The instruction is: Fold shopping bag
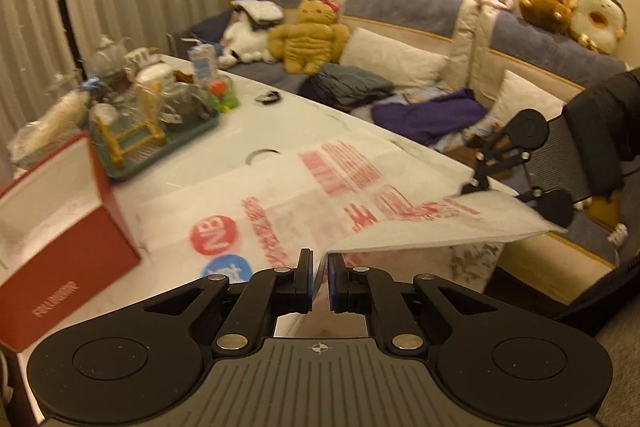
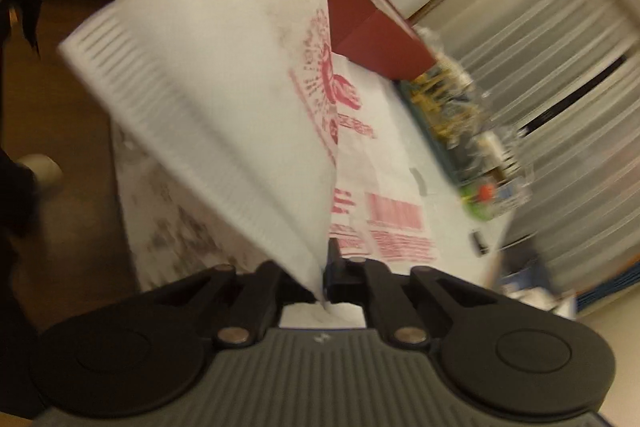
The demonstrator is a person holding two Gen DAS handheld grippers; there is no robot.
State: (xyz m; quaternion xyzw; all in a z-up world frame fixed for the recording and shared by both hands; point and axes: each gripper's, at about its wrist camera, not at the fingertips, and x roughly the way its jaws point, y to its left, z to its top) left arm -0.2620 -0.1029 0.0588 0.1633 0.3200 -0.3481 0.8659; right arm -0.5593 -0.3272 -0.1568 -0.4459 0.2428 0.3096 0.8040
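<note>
A white shopping bag [image 1: 320, 187] with red print and round red and blue logos lies flat on the white table [image 1: 280, 115]. Its near right edge is lifted as a flap [image 1: 440, 227] stretched between both grippers. My left gripper [image 1: 319, 263] is shut on the flap's near corner at the table's front. My right gripper [image 1: 476, 185] pinches the far corner off the table's right edge. In the right wrist view the right gripper [image 2: 325, 279] is shut on the bag [image 2: 224, 99], which rises as a blurred white sheet and hides the left finger's tip.
A red box [image 1: 68, 251] stands at the table's left, close to the bag. Behind it a green tray [image 1: 160, 143] holds several cluttered items. A small dark object [image 1: 269, 97] lies farther back. A sofa [image 1: 400, 11] with plush toys runs past the table. A dark sleeve [image 1: 608, 123] is at the right.
</note>
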